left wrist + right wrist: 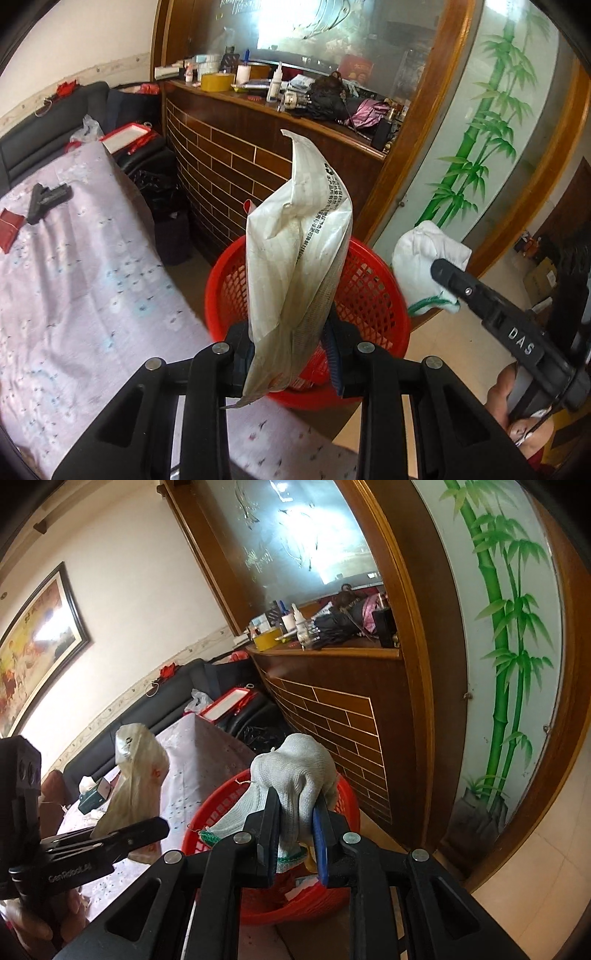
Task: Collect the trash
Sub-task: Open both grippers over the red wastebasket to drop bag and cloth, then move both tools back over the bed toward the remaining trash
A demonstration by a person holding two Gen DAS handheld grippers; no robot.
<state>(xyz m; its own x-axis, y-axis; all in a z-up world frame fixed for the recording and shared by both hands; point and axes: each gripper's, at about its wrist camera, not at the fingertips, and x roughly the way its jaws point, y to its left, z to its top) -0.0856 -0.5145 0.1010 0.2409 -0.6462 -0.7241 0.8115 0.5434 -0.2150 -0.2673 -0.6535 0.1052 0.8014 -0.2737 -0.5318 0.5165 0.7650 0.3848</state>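
My left gripper point(290, 350) is shut on a crumpled white plastic bag point(303, 251) with black print and holds it upright over the red mesh basket point(373, 291). The bag also shows in the right wrist view point(136, 775), held by the left gripper point(110, 834). My right gripper point(297, 834) is shut on a white knitted glove point(295, 775) with a green cuff, above the basket's rim point(347, 805). In the left wrist view the glove point(421, 266) hangs at the basket's right side, held by the right gripper point(448, 273). Some trash lies inside the basket.
A table with a pale flowered cloth point(74, 280) lies left of the basket, with a black clip point(48, 201) and a red packet point(9, 229) on it. A brick-patterned wooden counter point(240, 162) stands behind. A bamboo-painted panel point(476, 129) is at the right. A black sofa point(55, 118) is at the back left.
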